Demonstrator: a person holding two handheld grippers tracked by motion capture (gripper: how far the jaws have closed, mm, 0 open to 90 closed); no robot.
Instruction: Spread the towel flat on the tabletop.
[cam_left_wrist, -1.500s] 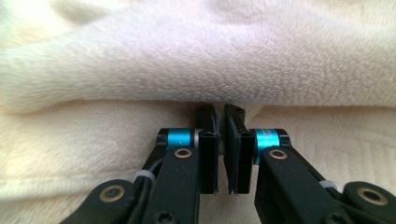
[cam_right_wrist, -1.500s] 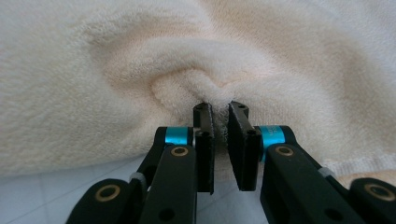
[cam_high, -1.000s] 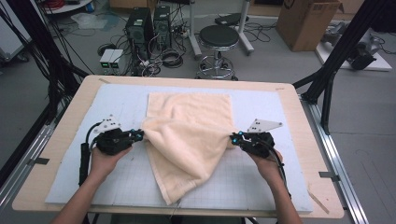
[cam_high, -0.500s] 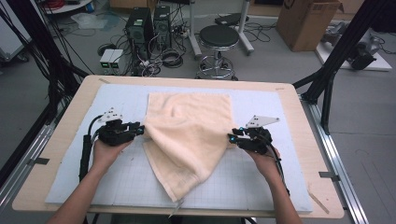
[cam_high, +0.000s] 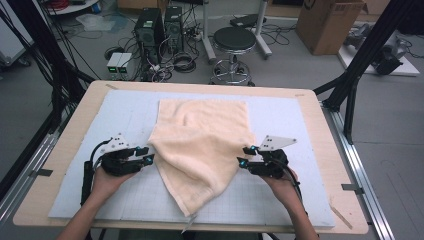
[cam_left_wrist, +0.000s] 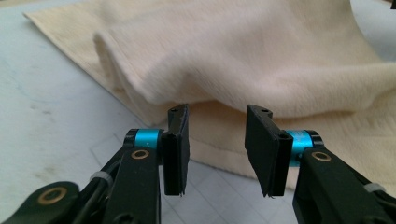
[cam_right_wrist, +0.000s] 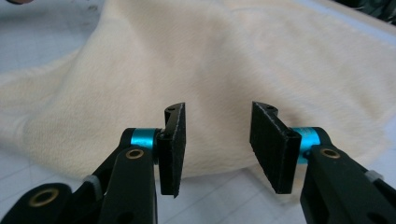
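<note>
Left gripper (cam_high: 145, 154) sits on the pale blue gridded mat (cam_high: 75, 180), at the left edge of the cream towel (cam_high: 202, 140), held by the person's left hand (cam_high: 107, 180). In the left gripper view its jaws stand apart w/ nothing between them; they've just been opening, and the towel's folded edge (cam_left_wrist: 224, 70) lies just beyond the tips, released, not pinched.

Towel is mid-table, spread on the mat: far edge flat and roughly straight, centre rumpled, near part narrowing to a corner that points toward the near edge of the table (cam_high: 320, 115), close to the mat's near border.

Right gripper (cam_high: 245, 156) sits at the towel's right edge, on the mat, held by the right hand (cam_high: 282, 187). In the right gripper view its jaws are likewise parted, just been opening, gap empty; the towel (cam_right_wrist: 224, 60) bulges up right ahead of the tips, let go.

Both grippers point inward at the towel from opposite sides, at abt the same depth on the table.
</note>
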